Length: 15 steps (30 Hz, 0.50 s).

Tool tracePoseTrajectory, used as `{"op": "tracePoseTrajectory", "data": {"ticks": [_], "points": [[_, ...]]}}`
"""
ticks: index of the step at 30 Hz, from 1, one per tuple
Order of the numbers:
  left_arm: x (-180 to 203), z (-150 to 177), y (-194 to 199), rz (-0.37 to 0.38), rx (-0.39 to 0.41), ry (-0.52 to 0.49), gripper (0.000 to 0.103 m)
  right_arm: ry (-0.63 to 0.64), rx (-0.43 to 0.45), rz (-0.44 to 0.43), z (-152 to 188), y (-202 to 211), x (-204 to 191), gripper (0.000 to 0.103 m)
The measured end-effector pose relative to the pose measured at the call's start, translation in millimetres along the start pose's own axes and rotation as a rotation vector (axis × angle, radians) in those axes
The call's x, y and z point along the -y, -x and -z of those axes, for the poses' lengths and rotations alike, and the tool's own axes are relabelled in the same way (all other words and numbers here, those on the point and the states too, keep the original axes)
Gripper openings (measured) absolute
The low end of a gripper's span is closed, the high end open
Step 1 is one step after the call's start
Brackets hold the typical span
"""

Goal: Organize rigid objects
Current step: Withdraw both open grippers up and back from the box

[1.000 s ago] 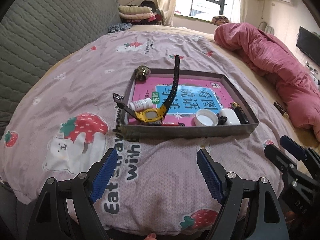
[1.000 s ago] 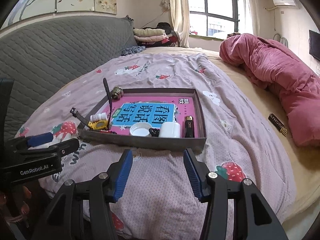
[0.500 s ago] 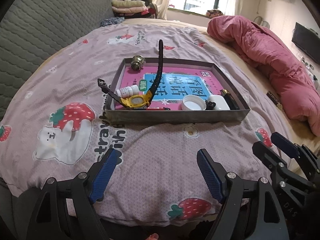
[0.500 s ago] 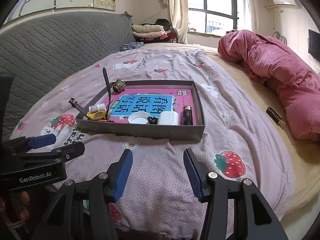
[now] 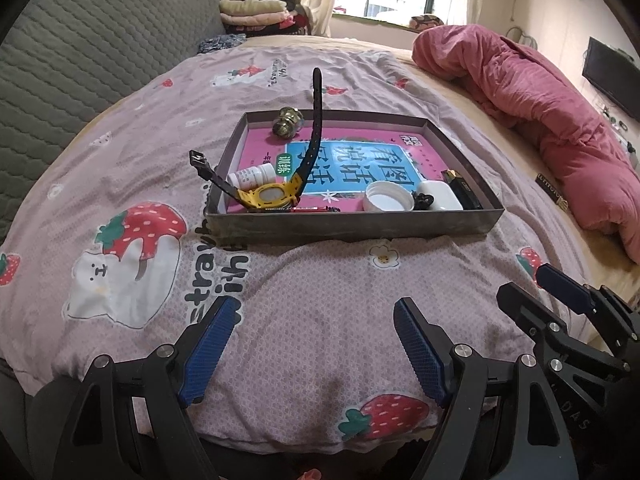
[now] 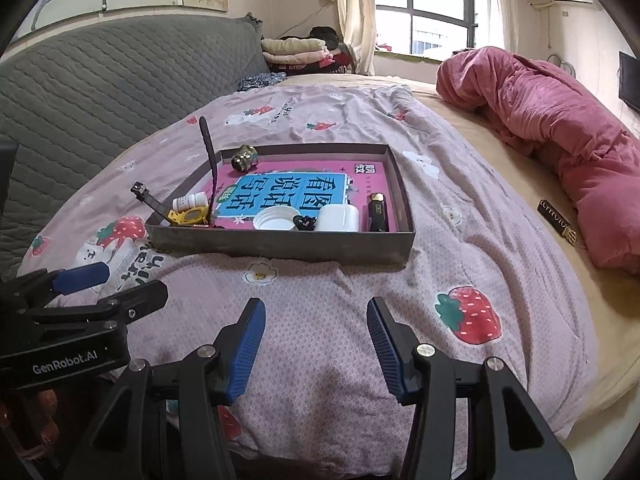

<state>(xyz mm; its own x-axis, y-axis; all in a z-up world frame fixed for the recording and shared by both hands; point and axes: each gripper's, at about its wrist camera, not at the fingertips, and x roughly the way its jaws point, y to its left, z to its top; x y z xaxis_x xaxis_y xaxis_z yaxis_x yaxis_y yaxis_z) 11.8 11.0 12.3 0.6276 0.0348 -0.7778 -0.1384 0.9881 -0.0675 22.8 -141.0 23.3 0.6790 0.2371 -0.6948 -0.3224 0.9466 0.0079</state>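
A grey shallow box (image 5: 352,226) (image 6: 280,244) sits on the bed with a pink and blue book as its floor. In it lie a yellow watch (image 5: 272,196) (image 6: 190,214) with a black strap hanging over the left wall, a small white bottle (image 5: 252,175), a brass knob (image 5: 286,124) (image 6: 245,158), a white lid (image 5: 387,202) (image 6: 276,218), a white case (image 5: 438,196) (image 6: 338,217), a black lighter (image 5: 460,188) (image 6: 377,212) and a red pen (image 5: 312,209). My left gripper (image 5: 312,344) and right gripper (image 6: 316,340) are open and empty, over the bedspread well short of the box.
A pink quilt (image 5: 540,108) (image 6: 552,136) lies bunched along the right. A small dark comb-like item (image 6: 558,222) lies on the tan sheet by it. A grey padded headboard (image 6: 100,92) runs along the left. Folded clothes (image 6: 300,50) are stacked at the far end.
Both grippers have drawn back from the box, which now sits farther away in both views. Both jaws stay open and empty. Nothing in the box has moved.
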Motion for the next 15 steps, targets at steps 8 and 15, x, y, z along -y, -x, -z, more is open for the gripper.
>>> {"op": "tracePoseTrajectory", "data": {"ticks": [8,15], "points": [[0.8,0.4,-1.2,-0.003,0.002,-0.007,0.083,-0.001,-0.002,-0.005,0.8,-1.8,0.0,0.052],[2.6,1.5,-4.2,0.002,-0.001,-0.011,0.083,-0.009,-0.011,-0.006,2.1,-6.3,2.4,0.052]]}}
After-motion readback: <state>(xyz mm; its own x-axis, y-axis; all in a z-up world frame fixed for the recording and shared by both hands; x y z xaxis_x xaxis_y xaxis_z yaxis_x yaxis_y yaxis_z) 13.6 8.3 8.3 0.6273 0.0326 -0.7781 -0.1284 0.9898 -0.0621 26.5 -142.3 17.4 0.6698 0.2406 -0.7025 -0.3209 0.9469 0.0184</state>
